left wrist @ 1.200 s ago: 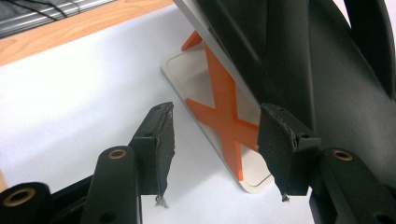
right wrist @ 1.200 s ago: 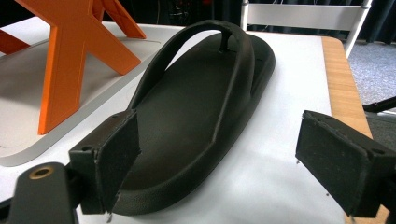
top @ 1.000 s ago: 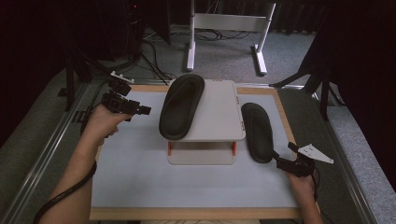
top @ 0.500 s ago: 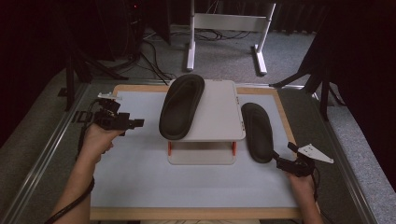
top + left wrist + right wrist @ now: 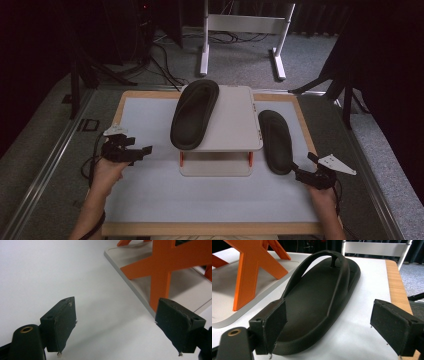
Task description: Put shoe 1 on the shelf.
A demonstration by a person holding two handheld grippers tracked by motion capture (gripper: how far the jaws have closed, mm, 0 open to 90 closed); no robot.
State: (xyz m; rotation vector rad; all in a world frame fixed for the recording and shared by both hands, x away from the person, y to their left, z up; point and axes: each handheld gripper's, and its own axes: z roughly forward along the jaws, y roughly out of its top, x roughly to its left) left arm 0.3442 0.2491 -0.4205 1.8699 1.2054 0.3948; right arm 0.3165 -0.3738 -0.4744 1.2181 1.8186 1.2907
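Nearest the person, the right gripper (image 5: 300,174) rests low over the white mat (image 5: 200,195), just off the near right corner of the rack (image 5: 220,145). Its jaws stand spread, with nothing pinched. In the right gripper view the heel of a black sandal (image 5: 317,302) lies between the jaw tips, and no pad presses on it. That sandal (image 5: 276,141) lies flat on the mat just right of the rack, toe pointing away from the person, strap side up.

The left gripper (image 5: 142,151) sits well left of the rack, held by the left hand (image 5: 107,170) at the mat's left edge. Its jaws have just been opening and now stand wide apart, empty. In the left gripper view they frame bare mat (image 5: 50,277), with the rack's pale base (image 5: 140,287) and an orange X-shaped leg (image 5: 162,267) ahead and to the right.

The rack is a pale two-level stand near the mat's middle, orange legs between base and top. The second sandal (image 5: 194,114) lies on its top shelf, along the left side, tilted so the toe points away and slightly right, with its heel hanging over the shelf's near left edge.

Beyond the rack, past the wooden frame (image 5: 150,93) of the board, a white metal stand (image 5: 240,30) is on the grey floor.
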